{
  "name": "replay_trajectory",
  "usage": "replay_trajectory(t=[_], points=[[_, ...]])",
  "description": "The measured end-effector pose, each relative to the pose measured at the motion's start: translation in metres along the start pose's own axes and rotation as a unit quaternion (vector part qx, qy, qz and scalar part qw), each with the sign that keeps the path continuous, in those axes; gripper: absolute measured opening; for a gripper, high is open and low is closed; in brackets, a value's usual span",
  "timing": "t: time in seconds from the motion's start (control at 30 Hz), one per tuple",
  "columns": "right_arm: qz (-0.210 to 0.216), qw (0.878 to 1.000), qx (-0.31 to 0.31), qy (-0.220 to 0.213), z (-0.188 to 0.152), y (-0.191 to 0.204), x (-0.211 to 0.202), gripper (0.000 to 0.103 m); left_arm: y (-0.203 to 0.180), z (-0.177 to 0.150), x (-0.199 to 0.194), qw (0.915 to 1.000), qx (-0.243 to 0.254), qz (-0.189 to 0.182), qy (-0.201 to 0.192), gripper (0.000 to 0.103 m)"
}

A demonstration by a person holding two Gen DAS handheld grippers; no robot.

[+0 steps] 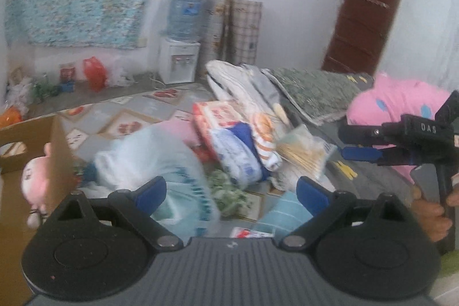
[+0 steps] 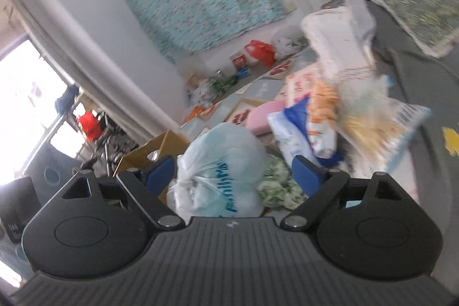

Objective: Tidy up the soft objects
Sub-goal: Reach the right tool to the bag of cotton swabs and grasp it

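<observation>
Patterned floor mat (image 1: 137, 108) carrying a loose heap of soft goods, bordered at its left edge by an open cardboard box (image 1: 61, 151). Largest item: a knotted pale plastic bag (image 2: 223, 168) with blue lettering, at the near side of the heap and closest to the box. Behind it, toward the mat's far side, lie a white-and-blue soft package (image 1: 238, 154), a pink cushion (image 2: 262, 116) and a crinkled green-and-white bundle (image 1: 226, 188). A pink plush toy (image 1: 36, 179) hangs at the box wall. Left gripper (image 1: 231, 192) and right gripper (image 2: 233, 172): jaws spread wide, nothing between them. The step in hand appears to be the approach to the next item; the next move calls for centring the jaws on the bag's knot or a gathered fold before closing.
</observation>
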State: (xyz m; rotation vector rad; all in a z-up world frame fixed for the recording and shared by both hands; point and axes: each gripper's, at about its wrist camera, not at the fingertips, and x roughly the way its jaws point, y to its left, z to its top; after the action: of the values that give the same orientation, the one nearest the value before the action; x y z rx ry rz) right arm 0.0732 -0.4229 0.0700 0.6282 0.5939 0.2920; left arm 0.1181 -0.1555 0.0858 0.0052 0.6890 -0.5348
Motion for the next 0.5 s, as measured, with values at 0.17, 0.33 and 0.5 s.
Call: replay_trajectory(t=[0.17,0.33,0.5], points=[[-0.021,0.999,0.02,-0.016,-0.015,-0.026,-0.006,0.089,-0.032,-0.014,0.028,0.9991,0.042,-0.007,-0.003,0.098],[-0.043,0.998,0.042,-0.037,-0.007,-0.053,-0.01,0.089,-0.052,-0.014,0.057,0.9985,0.043,-0.031,0.009,0.097],[-0.065,0.995,0.064,-0.047,0.008,-0.081,-0.007,0.089,-0.067,-0.01,0.088,0.9979,0.019,-0.057,0.023,0.089]])
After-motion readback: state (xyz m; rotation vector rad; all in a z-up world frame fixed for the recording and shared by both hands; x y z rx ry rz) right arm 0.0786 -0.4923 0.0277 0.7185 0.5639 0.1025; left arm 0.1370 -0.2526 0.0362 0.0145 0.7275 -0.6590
